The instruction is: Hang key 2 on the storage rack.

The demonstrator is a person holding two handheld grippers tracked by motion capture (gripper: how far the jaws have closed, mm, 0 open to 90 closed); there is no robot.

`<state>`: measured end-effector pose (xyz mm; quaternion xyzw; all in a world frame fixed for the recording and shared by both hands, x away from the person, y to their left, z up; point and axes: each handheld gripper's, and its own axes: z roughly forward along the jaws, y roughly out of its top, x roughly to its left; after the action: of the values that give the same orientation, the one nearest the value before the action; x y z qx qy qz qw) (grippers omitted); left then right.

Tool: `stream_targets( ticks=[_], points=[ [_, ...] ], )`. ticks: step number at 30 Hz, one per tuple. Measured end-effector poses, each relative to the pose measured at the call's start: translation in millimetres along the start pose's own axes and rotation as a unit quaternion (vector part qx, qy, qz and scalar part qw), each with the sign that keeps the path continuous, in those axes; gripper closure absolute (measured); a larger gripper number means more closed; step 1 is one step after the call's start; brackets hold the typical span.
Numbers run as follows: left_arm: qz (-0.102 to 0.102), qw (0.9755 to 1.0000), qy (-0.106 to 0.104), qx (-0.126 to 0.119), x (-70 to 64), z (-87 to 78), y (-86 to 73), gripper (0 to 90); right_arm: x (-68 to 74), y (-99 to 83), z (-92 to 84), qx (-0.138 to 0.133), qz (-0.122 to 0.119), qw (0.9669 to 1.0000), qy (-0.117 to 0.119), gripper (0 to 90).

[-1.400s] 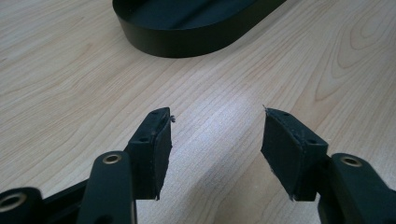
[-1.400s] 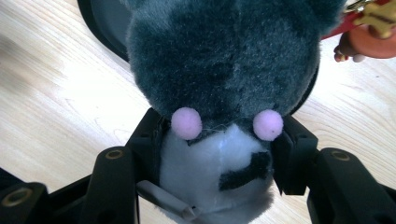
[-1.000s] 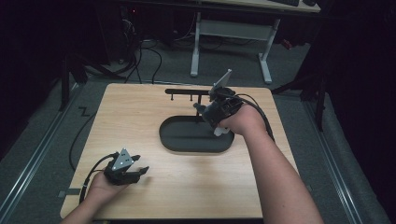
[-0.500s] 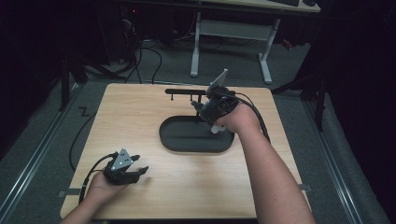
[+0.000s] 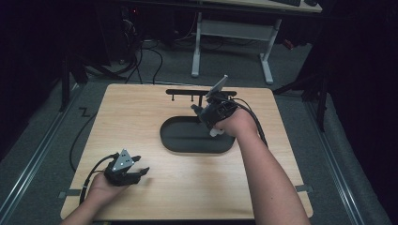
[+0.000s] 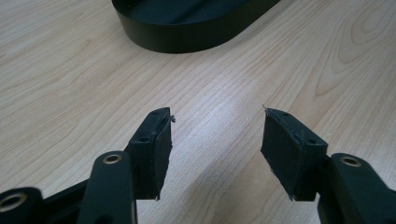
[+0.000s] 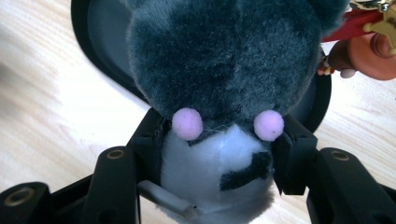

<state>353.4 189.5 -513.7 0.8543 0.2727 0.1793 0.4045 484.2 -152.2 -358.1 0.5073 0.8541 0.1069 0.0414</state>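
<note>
Gripping a grey-and-white plush toy (image 7: 224, 84), the right gripper (image 7: 219, 154) has both pads pressed into its white face, just under the two pink cheek dots. Toy sits centre frame in the right gripper view, hanging over the black oval tray (image 7: 86, 37). High view: right gripper (image 5: 212, 114) at frame centre, above the tray's (image 5: 178, 143) right end. An orange-and-red figure (image 7: 369, 46) pokes in at upper right, beside the plush. Left gripper (image 5: 136, 172) rests lower left on the wooden table (image 5: 141, 117), jaws well apart, nothing between them; tray edge (image 6: 187, 37) ahead of it.
</note>
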Motion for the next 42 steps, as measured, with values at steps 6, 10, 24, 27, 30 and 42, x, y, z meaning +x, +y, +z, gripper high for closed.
stream_targets(
  ticks=[6,10,24,27,30,42],
  points=[
    [0.0,1.0,-0.006,0.004,0.6,2.4,0.6,42.8,-11.3,0.8,21.8,-0.023,0.03,0.9992,0.011,43.0],
    [0.002,1.0,-0.002,0.004,-0.8,3.1,0.3,42.9,-16.9,-2.9,36.1,-0.033,0.039,0.9985,0.021,37.5],
    [0.005,1.0,-0.006,0.003,-6.5,5.0,2.7,43.9,-19.0,-21.7,42.5,-0.079,0.049,0.9947,0.044,27.7],
    [0.005,1.0,-0.007,0.004,-7.2,5.1,2.7,43.6,-18.7,-34.9,40.0,-0.086,0.049,0.9943,0.04,28.0],
    [0.003,1.0,-0.007,0.002,-7.6,5.0,3.0,43.4,-19.4,-47.2,40.6,-0.087,0.035,0.9954,0.018,26.6],
    [0.001,0.9999,-0.013,0.005,-12.0,8.7,5.9,43.5,-28.4,-88.9,45.4,-0.117,0.041,0.9923,0.009,28.2]
  ],
)
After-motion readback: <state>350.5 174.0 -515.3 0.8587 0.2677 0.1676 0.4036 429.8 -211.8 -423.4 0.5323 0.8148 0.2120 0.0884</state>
